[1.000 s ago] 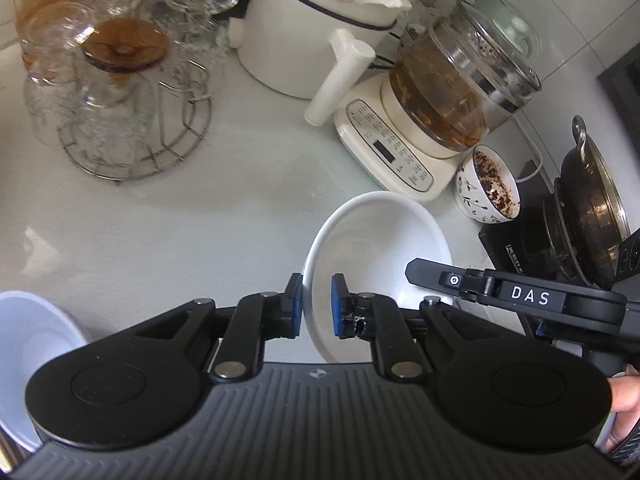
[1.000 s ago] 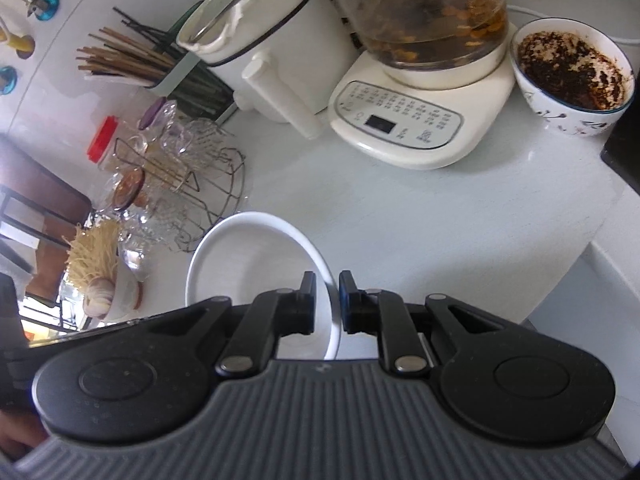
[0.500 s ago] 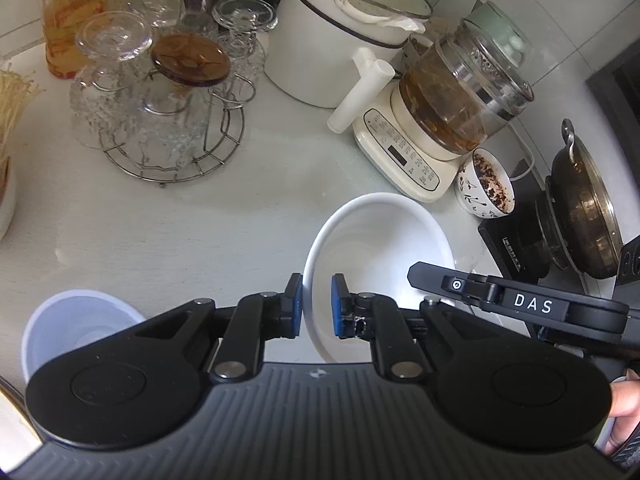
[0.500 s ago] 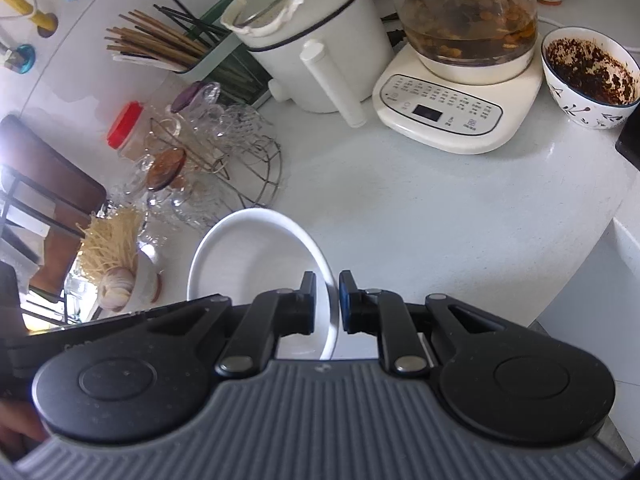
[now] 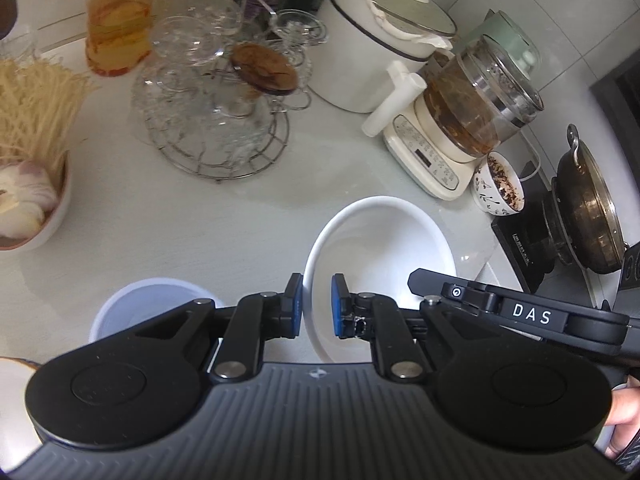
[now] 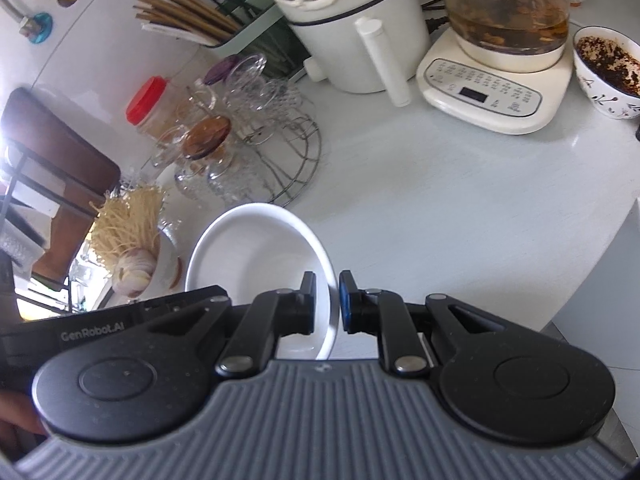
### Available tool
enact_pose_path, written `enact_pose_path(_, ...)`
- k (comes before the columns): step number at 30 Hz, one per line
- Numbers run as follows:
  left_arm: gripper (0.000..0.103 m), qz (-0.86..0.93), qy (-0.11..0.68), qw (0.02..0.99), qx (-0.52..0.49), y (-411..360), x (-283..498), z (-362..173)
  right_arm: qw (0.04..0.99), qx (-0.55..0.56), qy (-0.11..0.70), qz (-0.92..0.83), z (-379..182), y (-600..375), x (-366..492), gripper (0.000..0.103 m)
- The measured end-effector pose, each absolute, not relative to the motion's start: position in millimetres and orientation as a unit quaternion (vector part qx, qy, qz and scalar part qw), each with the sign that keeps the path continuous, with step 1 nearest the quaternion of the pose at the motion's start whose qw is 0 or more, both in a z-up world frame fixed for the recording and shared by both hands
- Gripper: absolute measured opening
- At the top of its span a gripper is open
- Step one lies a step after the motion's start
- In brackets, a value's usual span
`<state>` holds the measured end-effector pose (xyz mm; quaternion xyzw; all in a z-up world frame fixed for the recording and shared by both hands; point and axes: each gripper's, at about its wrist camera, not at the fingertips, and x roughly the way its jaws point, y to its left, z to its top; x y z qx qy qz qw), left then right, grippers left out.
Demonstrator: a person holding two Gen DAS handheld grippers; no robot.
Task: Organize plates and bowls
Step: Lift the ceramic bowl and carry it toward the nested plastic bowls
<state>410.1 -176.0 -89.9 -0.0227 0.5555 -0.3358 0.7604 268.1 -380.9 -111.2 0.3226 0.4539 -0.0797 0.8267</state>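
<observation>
Both grippers hold one white bowl (image 5: pixel 384 248) by opposite sides of its rim, above the white counter. My left gripper (image 5: pixel 316 306) is shut on the bowl's left rim. My right gripper (image 6: pixel 327 302) is shut on the right rim of the same white bowl (image 6: pixel 256 248). The right gripper's body also shows at the right of the left wrist view (image 5: pixel 520 312). A second pale bowl (image 5: pixel 148 304) sits on the counter below and left of the left gripper, partly hidden by it.
A wire rack of glasses (image 5: pixel 216 120), a white pot (image 5: pixel 380 40), a glass kettle on its base (image 5: pixel 472 112), a bowl of chili flakes (image 5: pixel 500 188) and a wok (image 5: pixel 588 208) stand around. A noodle bowl (image 5: pixel 28 168) sits left.
Both grippers and the held bowl have moved back and left from the appliances. The pale bowl and the noodle bowl have come further into view at the left.
</observation>
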Motion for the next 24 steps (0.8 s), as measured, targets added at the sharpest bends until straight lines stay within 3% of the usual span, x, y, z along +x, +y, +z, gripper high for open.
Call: enact_pose_path(24,0.015,-0.264,0.559,0.784,-0.058,-69.7,413.0,-91.9,0.83,0.284,0.479,0.002,-110.3,-301.6,310.5,0.016)
